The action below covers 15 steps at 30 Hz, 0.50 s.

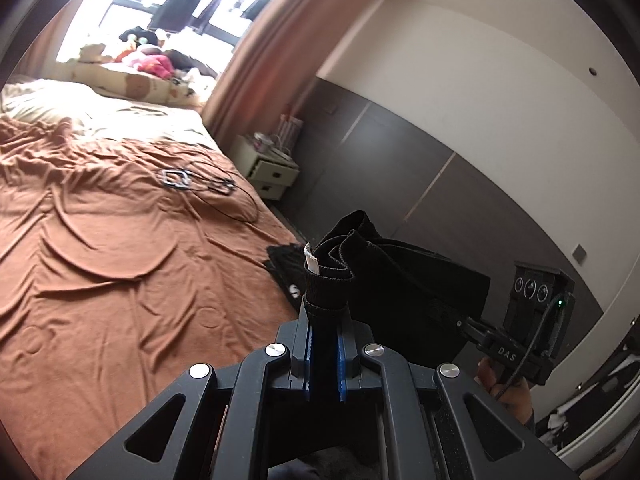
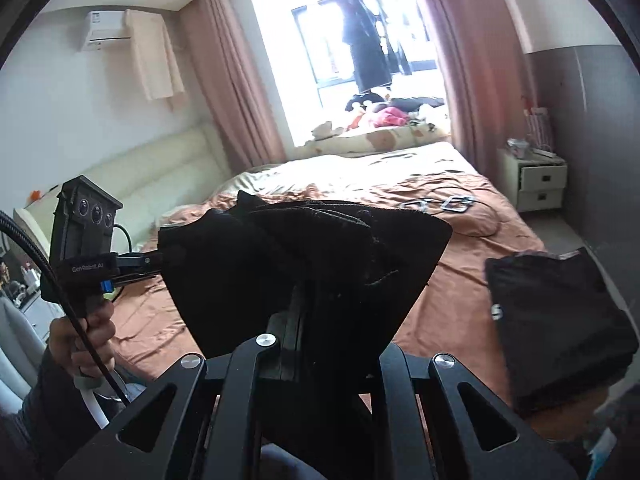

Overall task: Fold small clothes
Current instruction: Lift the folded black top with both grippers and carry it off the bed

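Item: small black garment [image 1: 400, 280], held in the air above the near edge of the bed, stretched between both tools. Left gripper [image 1: 324, 344]: blue-lined fingers [image 1: 309, 354] clamped together on a bunched, ribbed hem of the garment, a white label [image 1: 311, 261] standing up from the bunch. Right gripper [image 2: 296, 320]: fingers drawn together on the opposite side of the same garment, cloth fanning out and draping over the tips. Supporting surface: bed with rumpled orange-brown sheet [image 1: 120, 248]. Also present: folded black clothing [image 2: 560, 328] lying on the sheet at the bed's edge, apart from the held piece; cables with small frames [image 1: 192, 180] farther up the sheet; white nightstand [image 2: 540, 184] beside the bed.
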Tool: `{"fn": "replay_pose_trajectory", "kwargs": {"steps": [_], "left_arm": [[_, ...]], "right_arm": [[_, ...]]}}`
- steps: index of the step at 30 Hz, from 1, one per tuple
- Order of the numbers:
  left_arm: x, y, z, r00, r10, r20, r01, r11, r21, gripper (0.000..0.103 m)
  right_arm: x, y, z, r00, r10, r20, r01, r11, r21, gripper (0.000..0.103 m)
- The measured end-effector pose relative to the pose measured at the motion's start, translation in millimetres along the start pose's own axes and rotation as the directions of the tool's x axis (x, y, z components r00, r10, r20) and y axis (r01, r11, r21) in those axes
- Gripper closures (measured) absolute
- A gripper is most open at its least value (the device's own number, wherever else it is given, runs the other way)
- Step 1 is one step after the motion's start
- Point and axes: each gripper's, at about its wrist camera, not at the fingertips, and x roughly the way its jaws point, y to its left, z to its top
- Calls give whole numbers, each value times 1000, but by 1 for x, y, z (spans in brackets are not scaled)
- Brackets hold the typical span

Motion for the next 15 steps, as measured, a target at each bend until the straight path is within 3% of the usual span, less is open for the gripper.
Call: {"fn": "replay_pose_trajectory", "kwargs": {"steps": [9, 15], "left_arm": [[83, -28, 15, 994, -84, -71, 88, 995, 46, 94], [133, -64, 25, 982, -156, -111, 165, 983, 82, 94]], "right_arm": [[-25, -25, 3, 995, -92, 38, 91, 996, 15, 95], [-51, -24, 8, 979, -194, 63, 194, 981, 0, 95]]}}
